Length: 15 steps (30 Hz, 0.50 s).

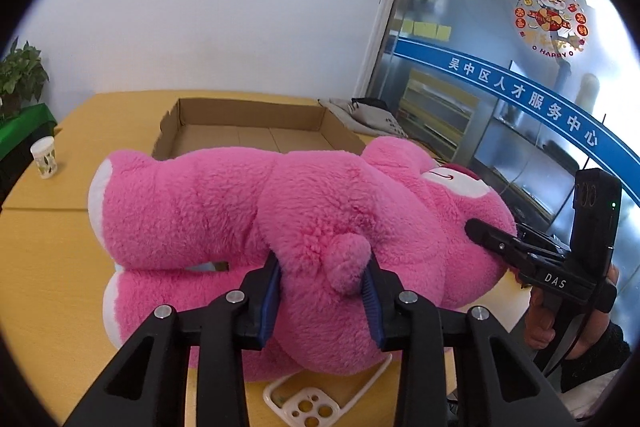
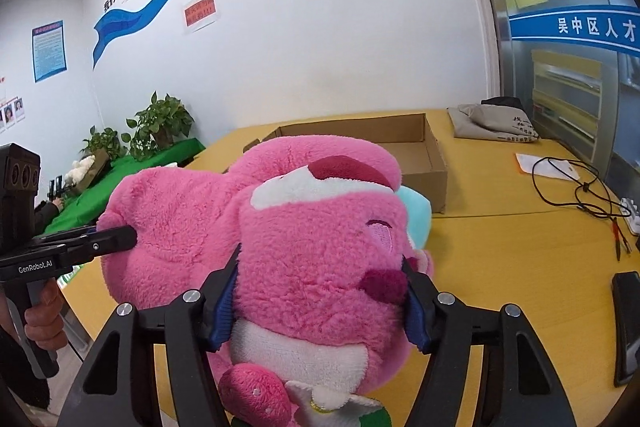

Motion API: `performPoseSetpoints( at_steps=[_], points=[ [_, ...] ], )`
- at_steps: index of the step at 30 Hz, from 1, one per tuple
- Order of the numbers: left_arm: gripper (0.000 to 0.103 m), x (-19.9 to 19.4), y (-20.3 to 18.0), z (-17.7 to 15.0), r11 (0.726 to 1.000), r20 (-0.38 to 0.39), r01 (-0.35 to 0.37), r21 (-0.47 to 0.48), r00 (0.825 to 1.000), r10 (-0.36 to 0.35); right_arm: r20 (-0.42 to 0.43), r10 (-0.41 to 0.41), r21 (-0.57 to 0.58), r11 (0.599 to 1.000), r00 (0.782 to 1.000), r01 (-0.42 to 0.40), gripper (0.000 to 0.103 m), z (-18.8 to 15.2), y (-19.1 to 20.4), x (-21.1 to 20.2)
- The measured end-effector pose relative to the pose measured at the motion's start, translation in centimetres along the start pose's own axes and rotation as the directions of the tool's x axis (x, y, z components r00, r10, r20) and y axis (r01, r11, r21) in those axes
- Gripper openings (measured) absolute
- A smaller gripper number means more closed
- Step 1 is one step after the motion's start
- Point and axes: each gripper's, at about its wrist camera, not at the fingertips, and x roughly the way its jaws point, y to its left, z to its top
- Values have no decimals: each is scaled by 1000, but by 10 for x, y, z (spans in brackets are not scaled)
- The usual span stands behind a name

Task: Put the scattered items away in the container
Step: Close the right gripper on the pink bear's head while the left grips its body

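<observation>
Both jaws clamped on the pink plush bear [image 1: 224, 211]. Left gripper [image 1: 326, 291] pinches the body w/ its blue pads [image 1: 270, 297] dug into the fur either side of the small tail nub. Right gripper [image 2: 320, 301] squeezes the head, pads pressed into the cheeks beside the dark red nose.

Bear lies on its side across the yellow table [image 1: 44, 267], legs to the left, head to the right in left wrist view. Can't tell if it's lifted or resting on the tabletop. Cardboard box [image 1: 256, 131] sits just beyond it on the far side, open top, inside looks bare from both views.

Near edge, under the bear: white phone case [image 1: 304, 407], partly covered by fur. Light blue plush item [image 2: 418, 215] pokes out behind the bear's head in right wrist view, mostly hidden.

Other stuff on table: paper cup [image 1: 44, 159] far left, folded grey bag [image 2: 492, 123] far right near the glass wall, black cable [image 2: 576, 187] and a dark phone-like slab [image 2: 626, 327] at right.
</observation>
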Motion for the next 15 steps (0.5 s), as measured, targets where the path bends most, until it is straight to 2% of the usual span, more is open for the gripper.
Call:
performPoseSetpoints(
  at_steps=[6,11,15],
  points=[
    [35,1,8,47,1000,55,5,30,998,-6,43,25,-3,1000,999,-25,71,45,2,13],
    [35,22,18,91,999,79,10,53,997,-14,92,15,-32,999,996,-12,71,87,0,25],
    [35,44,31,129,998,89,29,62,995,-35,91,2,-40,999,996,2,71,126,-7,53]
  ],
)
